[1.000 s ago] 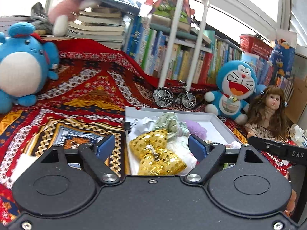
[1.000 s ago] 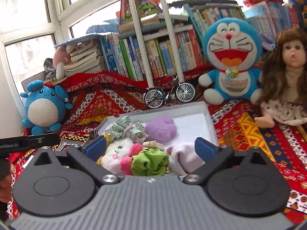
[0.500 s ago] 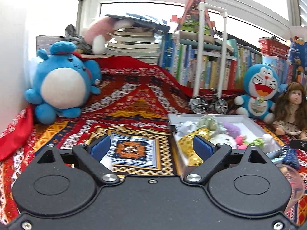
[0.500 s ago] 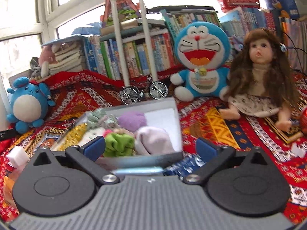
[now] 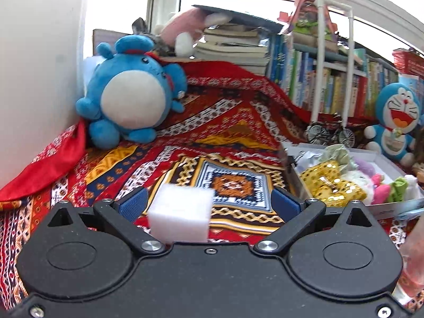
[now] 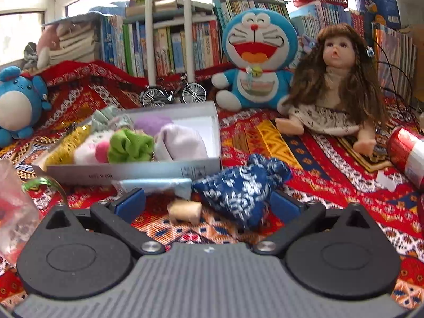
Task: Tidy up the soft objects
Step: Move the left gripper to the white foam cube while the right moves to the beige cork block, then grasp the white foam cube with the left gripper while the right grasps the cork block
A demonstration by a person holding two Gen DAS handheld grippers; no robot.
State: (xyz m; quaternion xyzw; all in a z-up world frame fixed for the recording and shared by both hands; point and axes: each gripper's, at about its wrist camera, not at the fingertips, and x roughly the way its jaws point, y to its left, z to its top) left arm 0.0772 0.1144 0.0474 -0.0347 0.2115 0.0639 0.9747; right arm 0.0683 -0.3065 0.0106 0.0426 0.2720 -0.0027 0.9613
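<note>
Patterned red cloth (image 5: 225, 137) carries a white box (image 6: 137, 171); left of it, opening left tongs (image 5: 209, 202) straddle a foam cube (image 5: 181, 212), untouched; right tongs (image 6: 208, 205) gape around a blue pouch (image 6: 238, 188).

A patterned red cloth (image 6: 304, 156) covers the surface; a white box (image 6: 137, 171) lies at ten o'clock, a blue pouch (image 6: 238, 188) centrally, a doll (image 6: 336, 98) at two.

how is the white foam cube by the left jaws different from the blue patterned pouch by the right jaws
The foam cube is plain white; the pouch is dark blue with a white print. The cube has flat faces and square edges; the pouch is lumpy and crumpled. The cube lies out on the cloth, away from the white box; the pouch lies just in front of the box. Both rest on the patterned cloth between open jaws, gripped by neither.
</note>
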